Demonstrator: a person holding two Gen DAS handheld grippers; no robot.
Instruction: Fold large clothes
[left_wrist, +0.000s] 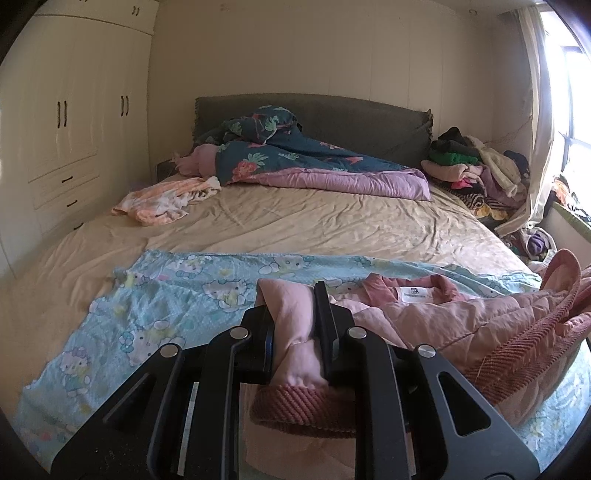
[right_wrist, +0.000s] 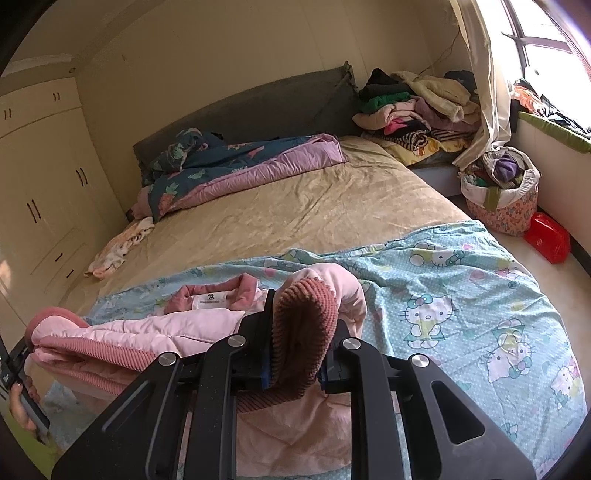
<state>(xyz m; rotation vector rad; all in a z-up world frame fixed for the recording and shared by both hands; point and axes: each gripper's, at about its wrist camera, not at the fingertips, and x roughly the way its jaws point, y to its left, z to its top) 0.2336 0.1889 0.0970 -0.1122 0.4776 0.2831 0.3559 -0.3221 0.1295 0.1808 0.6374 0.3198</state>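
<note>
- Left wrist view sits low over the bed's (left_wrist: 295, 221) foot, facing the headboard (left_wrist: 314, 118), wardrobe (left_wrist: 74, 110) at its left.
- Right wrist view looks from higher, angled left.
- The 2 views share bed, headboard, clothes pile (right_wrist: 417, 107).

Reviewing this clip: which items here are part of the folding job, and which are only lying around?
In the job:
- pink jacket, a ribbed cuff clamped in each gripper
- left gripper
- right gripper
- cat-print sheet under the jacket

Lying about:
- floral quilt
- orange-white cloth
- clothes pile
- fabric basket
- red box
</note>
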